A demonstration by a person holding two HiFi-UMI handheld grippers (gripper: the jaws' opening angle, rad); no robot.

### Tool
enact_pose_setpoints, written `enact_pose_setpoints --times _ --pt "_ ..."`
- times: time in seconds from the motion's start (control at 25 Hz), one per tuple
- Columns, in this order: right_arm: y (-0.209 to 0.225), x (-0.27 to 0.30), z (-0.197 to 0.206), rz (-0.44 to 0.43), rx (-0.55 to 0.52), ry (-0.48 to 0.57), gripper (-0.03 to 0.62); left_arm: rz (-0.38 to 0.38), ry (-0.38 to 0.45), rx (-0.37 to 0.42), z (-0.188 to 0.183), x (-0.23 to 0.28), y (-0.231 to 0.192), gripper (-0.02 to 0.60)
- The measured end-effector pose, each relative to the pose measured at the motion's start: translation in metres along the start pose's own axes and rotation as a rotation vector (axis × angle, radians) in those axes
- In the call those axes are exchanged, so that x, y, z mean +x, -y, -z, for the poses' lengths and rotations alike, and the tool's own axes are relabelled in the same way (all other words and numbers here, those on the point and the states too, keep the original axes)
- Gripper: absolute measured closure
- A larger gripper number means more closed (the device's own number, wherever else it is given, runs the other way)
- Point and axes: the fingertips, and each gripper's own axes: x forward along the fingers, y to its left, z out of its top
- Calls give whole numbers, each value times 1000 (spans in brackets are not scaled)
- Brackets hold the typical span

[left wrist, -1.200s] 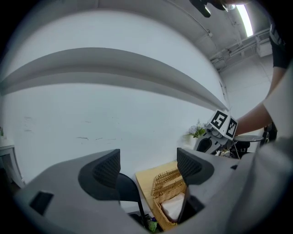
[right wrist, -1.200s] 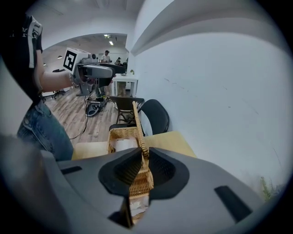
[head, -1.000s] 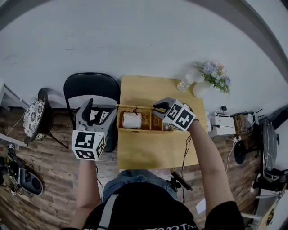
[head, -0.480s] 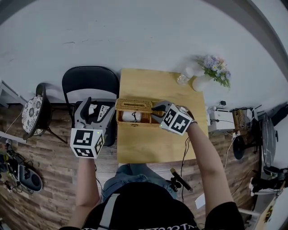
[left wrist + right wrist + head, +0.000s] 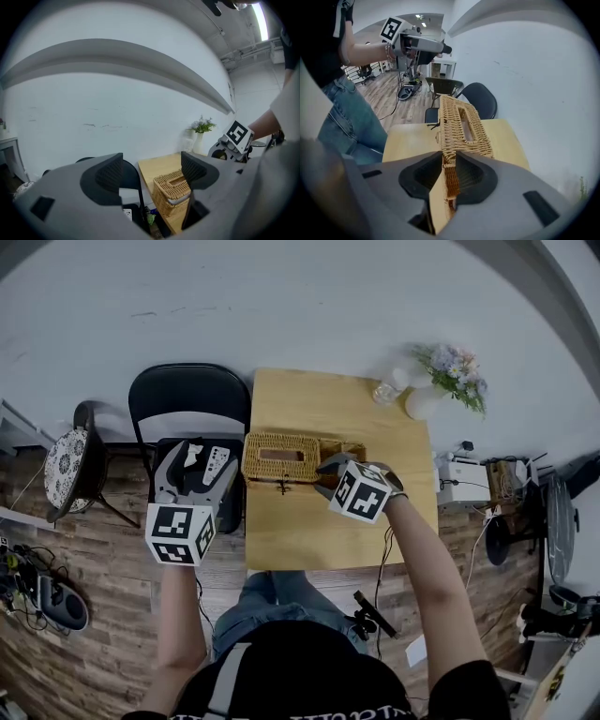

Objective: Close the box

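Note:
A wicker box (image 5: 281, 457) with a slotted lid (image 5: 461, 126) stands on the small wooden table (image 5: 309, 531). The lid lies down over the box. My right gripper (image 5: 325, 468) is at the box's right end and points steeply down. Its jaws (image 5: 450, 164) have just been opening and stand a little apart, with the lid's wicker end rim still between them. My left gripper (image 5: 203, 454) hangs left of the table over a black chair (image 5: 187, 395). It is open and empty (image 5: 152, 171), with the box (image 5: 172, 187) seen ahead of it.
A white vase of flowers (image 5: 427, 399) and a small glass bottle (image 5: 386, 390) stand at the table's far right corner. A patterned round stool (image 5: 64, 470) is at the far left. A white wall runs behind the table. The person's legs are at the near table edge.
The lid has swung down from upright to lie over the box, hiding the white roll inside. My right gripper came down with it. My left gripper sank a little.

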Motion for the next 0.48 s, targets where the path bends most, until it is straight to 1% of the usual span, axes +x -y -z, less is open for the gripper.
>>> enact_pose_setpoints --times 0.12,0.2,0.28,0.48 --pt "-10 20 11 -7 17 -45 500 4 -12 1 7 -4 0 189" --pt "-12 29 15 1 45 -56 505 7 -20 3 11 -7 -1 189" --pt "-11 31 14 9 69 -57 505 8 -23 2 14 -10 -3 189" --pt "-13 31 13 51 89 -79 502 12 -18 -14 19 -20 -6 189"
